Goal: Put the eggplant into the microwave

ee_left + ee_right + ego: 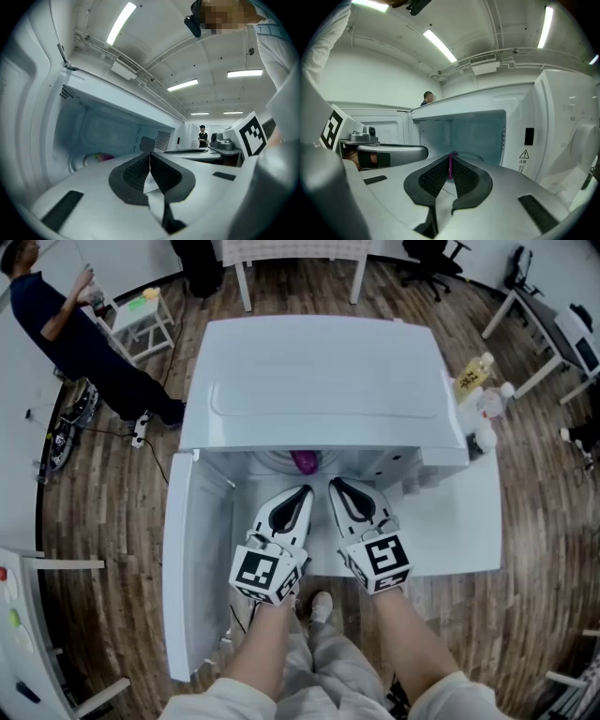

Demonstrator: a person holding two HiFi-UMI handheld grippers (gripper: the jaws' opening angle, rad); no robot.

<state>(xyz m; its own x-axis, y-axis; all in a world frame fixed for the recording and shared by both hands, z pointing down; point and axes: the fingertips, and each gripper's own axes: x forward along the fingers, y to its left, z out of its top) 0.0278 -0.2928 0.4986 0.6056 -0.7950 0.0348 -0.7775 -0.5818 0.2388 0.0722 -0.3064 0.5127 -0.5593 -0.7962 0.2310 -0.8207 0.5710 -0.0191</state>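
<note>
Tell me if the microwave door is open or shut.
Open. The microwave door is swung wide out to the left in the head view, and the eggplant lying inside is in plain sight.

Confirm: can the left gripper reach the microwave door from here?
Probably yes. The microwave door stands swung open just left of the left gripper, with nothing between them; its jaws are shut.

The white plastic left gripper (pixel 150 157), its dark ribbed pads closed together on nothing, faces the open white microwave cavity (pixel 108 126); a blurred pinkish eggplant (pixel 99 157) lies far left inside.
</note>
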